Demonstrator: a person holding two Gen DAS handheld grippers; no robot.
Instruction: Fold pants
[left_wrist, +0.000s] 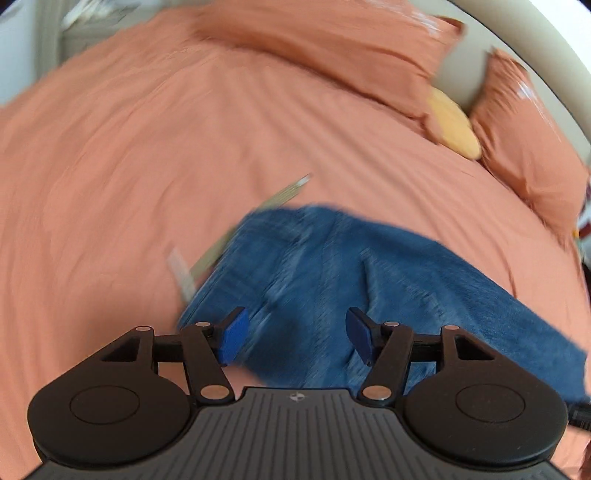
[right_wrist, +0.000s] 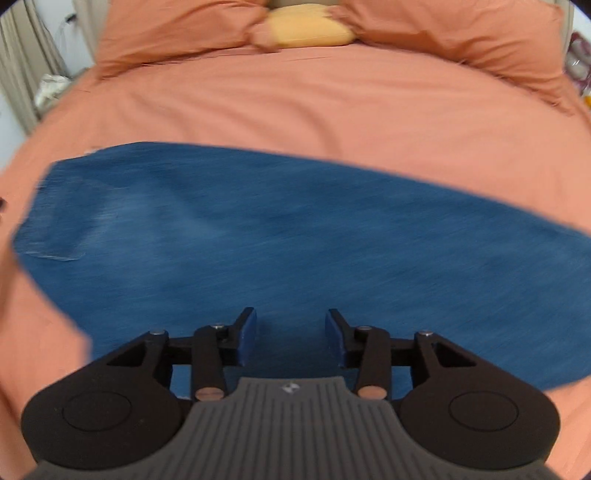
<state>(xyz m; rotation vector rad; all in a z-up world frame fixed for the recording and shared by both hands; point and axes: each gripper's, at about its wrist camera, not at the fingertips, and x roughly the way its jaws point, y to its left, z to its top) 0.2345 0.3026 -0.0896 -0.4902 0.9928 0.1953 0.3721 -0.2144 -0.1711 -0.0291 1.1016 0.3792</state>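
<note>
Blue denim pants (left_wrist: 351, 273) lie on an orange bed cover (left_wrist: 129, 166); the view is motion-blurred. In the left wrist view a pale belt or strap (left_wrist: 284, 194) sticks out at the waist end. My left gripper (left_wrist: 295, 334) is open and empty just above the waist end. In the right wrist view the pants (right_wrist: 295, 229) spread flat across the bed from left to right. My right gripper (right_wrist: 290, 338) is open and empty, low over the near edge of the denim.
Orange pillows (right_wrist: 461, 40) and a yellow cushion (right_wrist: 310, 27) lie at the head of the bed; they also show in the left wrist view (left_wrist: 332, 48). A curtain and bedside clutter (right_wrist: 48, 88) are at the far left. Bare cover (right_wrist: 332, 110) lies beyond the pants.
</note>
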